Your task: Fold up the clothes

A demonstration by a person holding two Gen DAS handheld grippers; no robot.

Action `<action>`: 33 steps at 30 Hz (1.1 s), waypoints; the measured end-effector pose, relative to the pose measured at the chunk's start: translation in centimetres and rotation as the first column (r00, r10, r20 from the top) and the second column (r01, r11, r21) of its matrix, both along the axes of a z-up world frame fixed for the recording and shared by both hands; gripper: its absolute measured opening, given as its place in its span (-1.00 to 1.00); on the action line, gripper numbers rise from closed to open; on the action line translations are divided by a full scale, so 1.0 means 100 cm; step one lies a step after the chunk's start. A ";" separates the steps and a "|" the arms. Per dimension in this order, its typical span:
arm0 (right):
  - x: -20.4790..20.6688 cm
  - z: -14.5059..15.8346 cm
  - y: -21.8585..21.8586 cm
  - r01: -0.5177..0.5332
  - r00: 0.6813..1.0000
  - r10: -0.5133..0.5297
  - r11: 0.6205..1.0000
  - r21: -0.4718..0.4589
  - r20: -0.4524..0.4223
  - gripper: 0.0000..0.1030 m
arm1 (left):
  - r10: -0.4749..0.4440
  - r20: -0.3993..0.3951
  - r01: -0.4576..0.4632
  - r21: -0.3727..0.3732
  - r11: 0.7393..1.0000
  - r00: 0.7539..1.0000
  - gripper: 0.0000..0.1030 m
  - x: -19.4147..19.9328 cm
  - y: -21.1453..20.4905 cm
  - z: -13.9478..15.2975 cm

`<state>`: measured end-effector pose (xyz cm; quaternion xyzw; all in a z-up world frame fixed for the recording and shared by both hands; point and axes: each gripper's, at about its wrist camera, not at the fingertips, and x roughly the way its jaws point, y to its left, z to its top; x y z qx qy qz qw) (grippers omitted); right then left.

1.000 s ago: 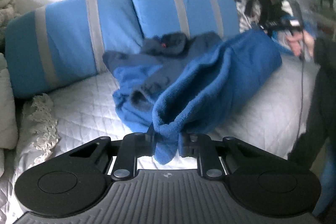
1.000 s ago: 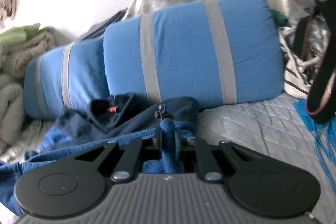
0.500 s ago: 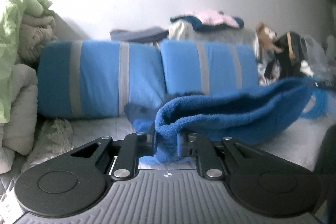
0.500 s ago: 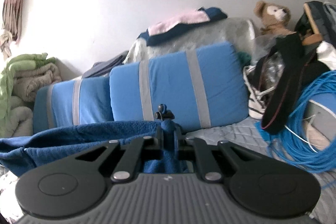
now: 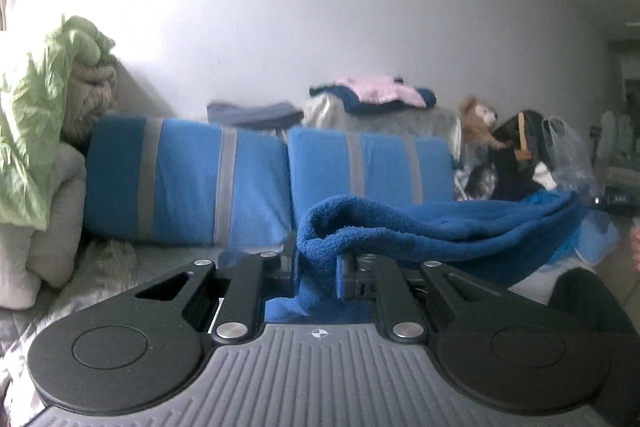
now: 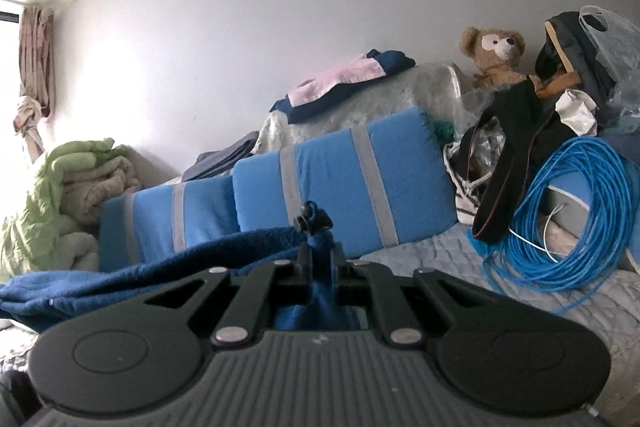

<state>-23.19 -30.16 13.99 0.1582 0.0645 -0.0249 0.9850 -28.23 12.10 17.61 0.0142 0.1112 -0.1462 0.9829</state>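
A blue fleece garment (image 5: 440, 227) hangs stretched in the air between both grippers, above the quilted bed. My left gripper (image 5: 316, 263) is shut on one bunched corner of it; the fabric runs off to the right from there. In the right wrist view the same blue fleece garment (image 6: 168, 267) stretches away to the left, and my right gripper (image 6: 320, 259) is shut on its other corner, beside a black cord toggle (image 6: 312, 221). The part of the garment hanging below both grippers is hidden.
Two blue pillows with grey stripes (image 5: 248, 183) (image 6: 344, 187) lean along the wall. Folded green and beige blankets (image 5: 40, 131) stack at the left. A teddy bear (image 6: 494, 57), dark bags (image 6: 516, 155) and a coil of blue cable (image 6: 572, 211) crowd the right. Grey quilted bed (image 6: 440, 255).
Both grippers have risen, lifting the blue fleece off the bed and pulling it taut between them; the views now face the wall instead of down at the mattress.
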 end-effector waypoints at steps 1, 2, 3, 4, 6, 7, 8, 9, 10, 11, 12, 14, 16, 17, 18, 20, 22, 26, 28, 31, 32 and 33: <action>0.006 0.001 0.001 -0.010 1.000 0.010 1.000 -0.012 -0.010 -0.85 | 0.002 -0.018 -0.002 0.015 1.000 1.000 -0.70 0.008 0.000 -0.003; 0.016 0.001 0.001 -0.020 1.000 0.020 1.000 -0.017 -0.020 -0.85 | 0.007 -0.031 -0.006 0.021 1.000 0.999 -0.70 0.019 0.001 -0.006; 0.028 0.000 0.000 -0.029 0.999 0.029 0.999 -0.016 -0.029 -0.85 | 0.012 -0.044 -0.011 0.022 1.000 0.999 -0.70 0.032 0.002 -0.009; 0.043 -0.001 0.000 -0.036 0.999 0.036 0.999 -0.018 -0.039 -0.85 | 0.020 -0.058 -0.019 0.013 1.000 0.998 -0.70 0.048 0.004 -0.012; 0.078 -0.006 -0.002 -0.043 0.997 0.041 0.999 -0.022 -0.067 -0.84 | 0.045 -0.073 -0.044 0.011 0.999 0.996 -0.70 0.083 0.007 -0.017; 0.096 -0.011 -0.004 -0.038 0.995 0.036 0.999 -0.018 -0.088 -0.84 | 0.059 -0.080 -0.058 0.015 0.998 0.995 -0.69 0.100 0.008 -0.020; 0.114 -0.016 -0.006 -0.032 0.994 0.031 0.999 -0.013 -0.109 -0.84 | 0.072 -0.086 -0.070 0.026 0.997 0.994 -0.69 0.116 0.007 -0.022; 0.132 -0.020 -0.008 -0.027 0.991 0.026 1.000 -0.009 -0.130 -0.84 | 0.088 -0.089 -0.084 0.043 0.996 0.992 -0.69 0.134 0.005 -0.025; 0.150 -0.025 -0.011 -0.022 0.988 0.021 1.000 -0.005 -0.151 -0.84 | 0.107 -0.097 -0.101 0.062 0.993 0.990 -0.69 0.154 0.004 -0.029; 0.168 -0.030 -0.013 -0.017 0.985 0.016 1.000 -0.001 -0.173 -0.83 | 0.125 -0.108 -0.118 0.077 0.990 0.986 -0.69 0.173 0.002 -0.033; 0.186 -0.035 -0.015 -0.011 0.981 0.012 1.000 0.003 -0.194 -0.83 | 0.143 -0.123 -0.132 0.088 0.987 0.982 -0.69 0.191 0.000 -0.039; 0.221 -0.044 -0.020 0.000 0.972 0.003 1.000 0.011 -0.235 -0.83 | 0.182 -0.160 -0.162 0.132 0.978 0.970 -0.69 0.222 -0.005 -0.052; 0.257 -0.054 -0.024 0.011 0.961 -0.006 1.000 0.018 -0.277 -0.83 | 0.228 -0.201 -0.194 0.172 0.966 0.953 -0.69 0.250 -0.011 -0.071; 0.271 -0.061 -0.024 0.016 0.955 -0.011 1.000 0.017 -0.296 -0.82 | 0.248 -0.222 -0.210 0.181 0.961 0.943 -0.69 0.263 -0.013 -0.080; 0.281 -0.070 -0.024 0.021 0.951 -0.016 1.000 0.015 -0.310 -0.82 | 0.264 -0.241 -0.226 0.176 0.958 0.934 -0.69 0.272 -0.013 -0.090; 0.300 -0.091 -0.023 0.035 0.940 -0.024 0.999 0.024 -0.340 -0.82 | 0.285 -0.268 -0.252 0.152 0.956 0.920 -0.69 0.285 -0.010 -0.110; 0.314 -0.111 -0.028 0.051 0.918 -0.020 0.996 0.070 -0.396 -0.81 | 0.294 -0.303 -0.264 0.135 0.955 0.907 -0.68 0.291 -0.008 -0.125; 0.325 -0.125 -0.038 0.053 0.899 -0.017 0.996 0.070 -0.438 -0.56 | 0.259 -0.334 -0.238 0.103 0.966 0.906 -0.60 0.299 0.001 -0.131; 0.327 -0.128 -0.045 0.078 0.892 -0.039 0.995 0.069 -0.451 -0.53 | 0.236 -0.369 -0.236 0.046 0.971 0.899 -0.55 0.305 0.013 -0.133; 0.329 -0.130 -0.058 0.148 0.881 -0.082 0.983 0.106 -0.466 -0.13 | 0.201 -0.440 -0.263 -0.083 0.961 0.875 -0.36 0.315 0.033 -0.138; 0.329 -0.131 -0.062 0.174 0.877 -0.092 0.976 0.133 -0.472 0.14 | 0.195 -0.461 -0.282 -0.125 0.951 0.865 -0.26 0.317 0.039 -0.140; 0.330 -0.132 -0.067 0.197 0.874 -0.100 0.967 0.159 -0.475 0.29 | 0.188 -0.482 -0.301 -0.167 0.939 0.856 -0.17 0.319 0.045 -0.141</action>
